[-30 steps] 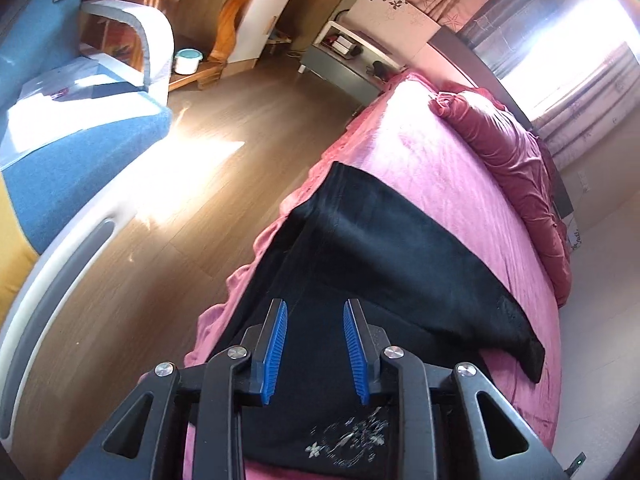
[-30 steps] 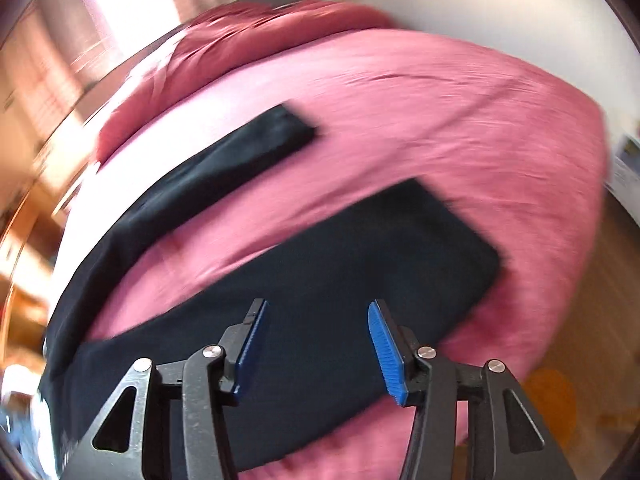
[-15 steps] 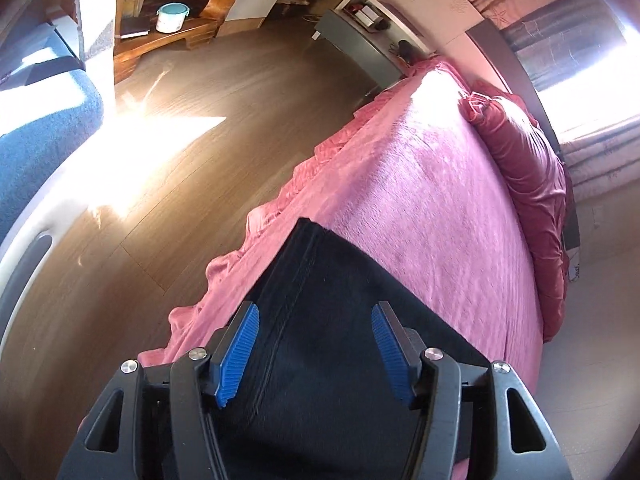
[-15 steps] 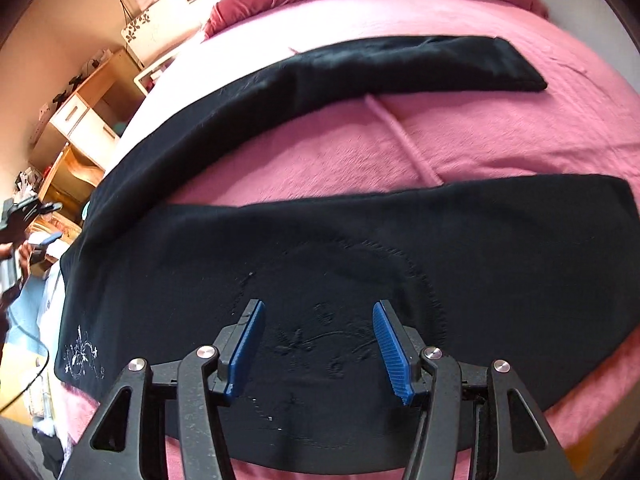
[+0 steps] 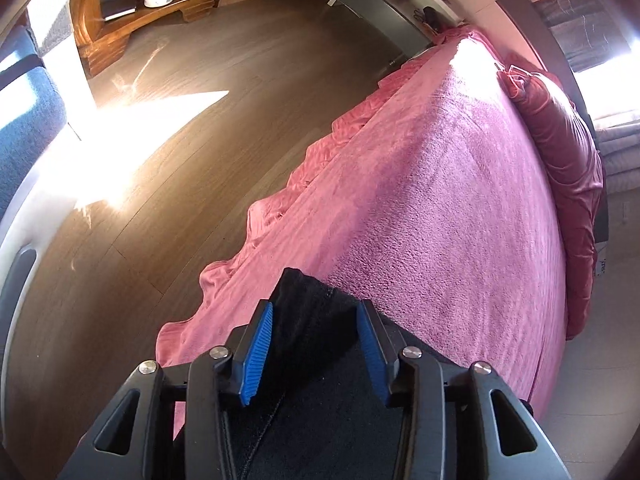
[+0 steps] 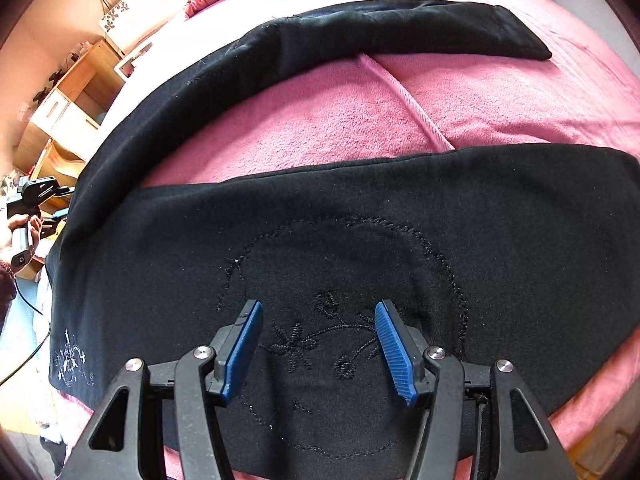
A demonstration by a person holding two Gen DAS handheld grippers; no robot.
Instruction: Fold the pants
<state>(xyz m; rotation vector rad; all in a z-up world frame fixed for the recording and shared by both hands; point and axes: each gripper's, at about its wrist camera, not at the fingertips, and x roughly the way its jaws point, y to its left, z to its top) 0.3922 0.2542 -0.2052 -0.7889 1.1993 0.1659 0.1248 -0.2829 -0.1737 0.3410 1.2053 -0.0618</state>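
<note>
Left wrist: black pants (image 5: 320, 392) on pink bed (image 5: 440, 200), wooden floor (image 5: 200, 120) beside; both jaws apparently apart.

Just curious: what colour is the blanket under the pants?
Pink, a fuzzy blanket; the right wrist view shows it best.

I see a bed with a fuzzy pink blanket (image 6: 340, 112); black embroidered fabric pants (image 6: 400, 208) lie spread across it, one leg reaching the bed's edge.

Dark brown wooden plank floor (image 5: 224, 128) lit by a sun patch, pink fleece-covered bed (image 5: 460, 200), orange wooden shelf unit (image 5: 120, 20), grey bedside cabinet (image 5: 384, 16).
</note>
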